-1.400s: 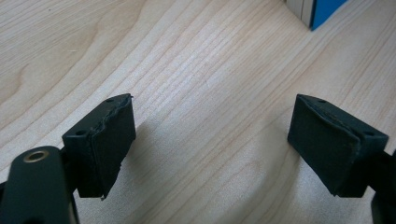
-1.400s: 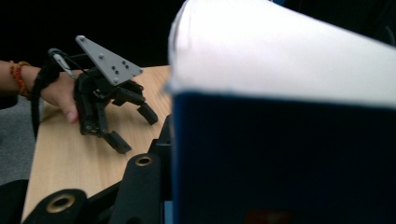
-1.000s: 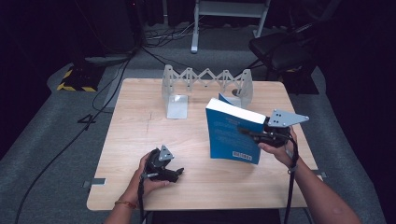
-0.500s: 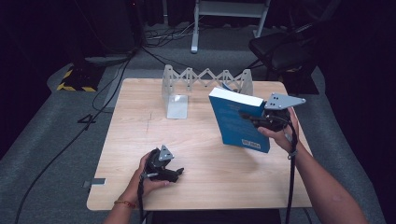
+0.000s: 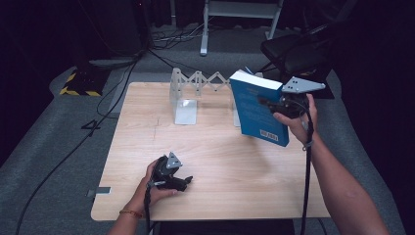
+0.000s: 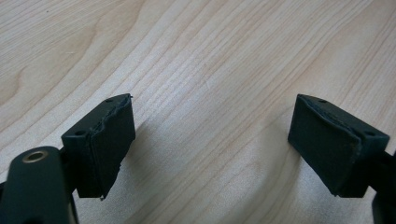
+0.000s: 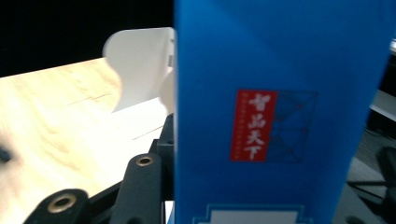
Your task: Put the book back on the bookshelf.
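Moved since earlier: right claw [image 5: 272,103] has carried the blue book [image 5: 257,107] up and away from the person, toward the far right part of the bench [image 5: 215,147]; left claw has stayed where it was.
Blue book: held in the air over the right side of the bench, roughly upright and tilted, barcode at its low corner; its cover faces the camera close up in the right gripper view [image 7: 280,107], with a red label of white characters.
Right claw: closed on the book, gripping it near the top edge.
Left claw [image 5: 185,182]: rests low near the bench's front left, jaws wide apart with bare wood between them, holding nothing [image 6: 212,144].
White rack [image 5: 195,90]: zigzag stand at the far edge of the bench, just behind the book.
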